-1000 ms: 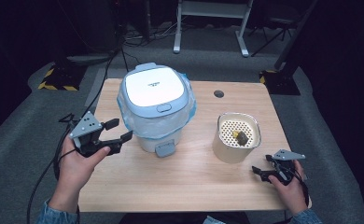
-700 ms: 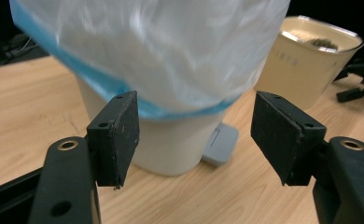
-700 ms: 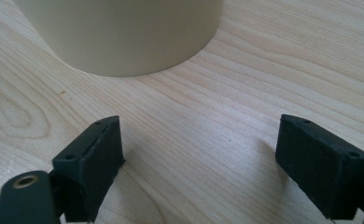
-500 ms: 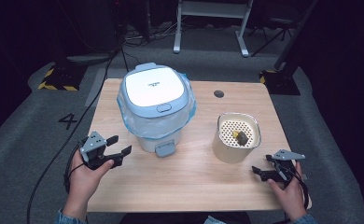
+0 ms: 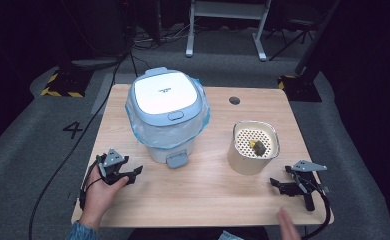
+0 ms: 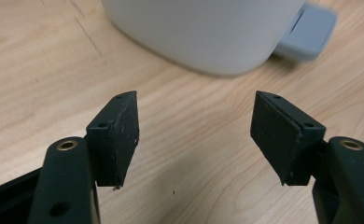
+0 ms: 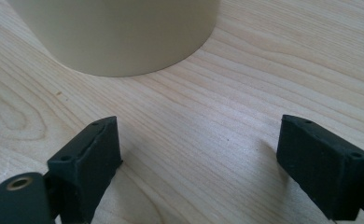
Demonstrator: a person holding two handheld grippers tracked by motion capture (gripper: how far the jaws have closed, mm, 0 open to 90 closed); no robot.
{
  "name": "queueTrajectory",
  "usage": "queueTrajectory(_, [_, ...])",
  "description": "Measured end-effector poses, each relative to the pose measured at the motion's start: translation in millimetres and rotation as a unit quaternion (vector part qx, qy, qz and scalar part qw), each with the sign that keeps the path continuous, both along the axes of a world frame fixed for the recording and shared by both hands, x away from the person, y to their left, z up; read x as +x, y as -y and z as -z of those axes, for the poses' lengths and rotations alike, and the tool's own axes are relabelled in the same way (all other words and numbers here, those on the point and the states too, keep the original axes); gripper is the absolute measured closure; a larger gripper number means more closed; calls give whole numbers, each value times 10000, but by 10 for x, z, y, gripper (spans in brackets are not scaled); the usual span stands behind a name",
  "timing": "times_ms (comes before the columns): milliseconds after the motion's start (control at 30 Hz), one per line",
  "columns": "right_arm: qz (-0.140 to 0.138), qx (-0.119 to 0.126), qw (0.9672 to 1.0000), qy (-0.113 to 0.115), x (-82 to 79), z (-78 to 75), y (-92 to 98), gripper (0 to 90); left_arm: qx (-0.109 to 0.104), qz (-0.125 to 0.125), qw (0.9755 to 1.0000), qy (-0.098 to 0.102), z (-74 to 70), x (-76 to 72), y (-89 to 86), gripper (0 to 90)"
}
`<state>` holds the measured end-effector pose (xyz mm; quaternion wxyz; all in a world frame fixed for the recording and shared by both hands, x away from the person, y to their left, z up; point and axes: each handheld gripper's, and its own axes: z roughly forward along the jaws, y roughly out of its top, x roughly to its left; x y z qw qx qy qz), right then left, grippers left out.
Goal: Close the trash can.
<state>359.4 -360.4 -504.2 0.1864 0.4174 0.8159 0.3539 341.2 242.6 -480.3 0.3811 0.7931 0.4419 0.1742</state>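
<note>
A white bin (image 5: 165, 115) with a blue-grey lid and a plastic liner stands left of the table's middle, its pedal (image 5: 176, 160) facing me. My left gripper (image 5: 132, 175) lies low over the table at the bin's front left, held in a hand, jaws open and empty. In the left gripper view, the left gripper (image 6: 194, 135) faces the bin's base (image 6: 208, 32) and the pedal (image 6: 308, 32). My right gripper (image 5: 282, 180) rests on the table, open. In the right gripper view, the right gripper (image 7: 199, 158) points at the beige container (image 7: 119, 32).
The beige container (image 5: 253, 147) has a perforated insert with a small dark-yellow lump (image 5: 257, 146) on it. A hand (image 5: 288, 222) is at the table's front edge, apart from the right gripper. A round cable hole (image 5: 234, 100) marks the wooden table (image 5: 208, 195).
The left gripper has sunk from beside the bin's upper wall down to the tabletop. The person's hand has come off the right gripper, which stays where it was.
</note>
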Motion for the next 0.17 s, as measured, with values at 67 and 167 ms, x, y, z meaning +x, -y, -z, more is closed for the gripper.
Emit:
queueTrajectory(67, [1, 1, 10000, 1, 0, 0, 0, 136, 130, 25, 9999, -70, 58, 11, 25, 323])
queueTrajectory(167, [0, 0, 10000, 2, 0, 0, 0, 136, 387, 90, 9991, -169, 150, 31, 55, 297])
